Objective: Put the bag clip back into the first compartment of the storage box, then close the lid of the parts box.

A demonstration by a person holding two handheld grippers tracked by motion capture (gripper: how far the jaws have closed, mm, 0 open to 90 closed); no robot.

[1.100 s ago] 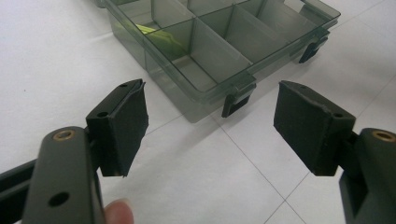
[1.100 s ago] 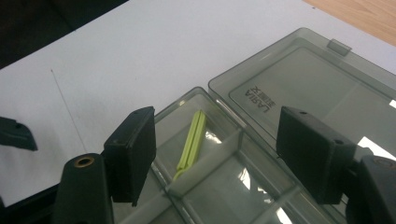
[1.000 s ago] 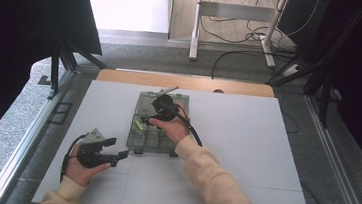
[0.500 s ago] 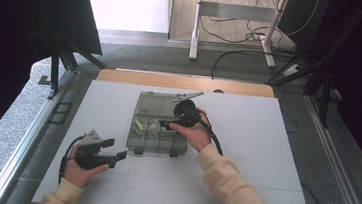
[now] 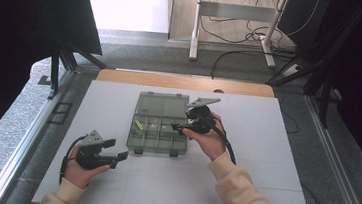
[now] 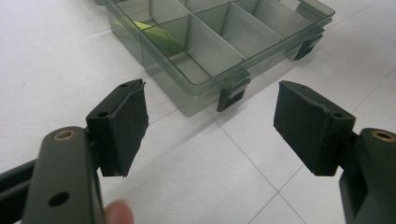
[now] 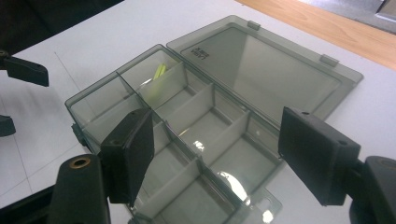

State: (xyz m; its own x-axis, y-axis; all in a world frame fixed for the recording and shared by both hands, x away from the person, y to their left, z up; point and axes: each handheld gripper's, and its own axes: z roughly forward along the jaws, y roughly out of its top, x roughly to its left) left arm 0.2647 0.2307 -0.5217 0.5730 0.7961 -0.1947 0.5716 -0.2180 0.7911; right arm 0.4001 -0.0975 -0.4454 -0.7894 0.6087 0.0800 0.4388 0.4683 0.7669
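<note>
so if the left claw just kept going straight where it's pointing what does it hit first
Most likely the near front wall of the clear compartment box, about at its dark latch. The left claw stands open with bare white table between it and the box, though the gap's depth is hard to judge.

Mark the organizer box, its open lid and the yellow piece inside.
organizer box [image 5: 158, 139], high view, front compartments
open lid [image 7: 261, 65], right gripper view, middle of the clear panel
yellow piece [image 5: 138, 124], high view, its middle
</note>
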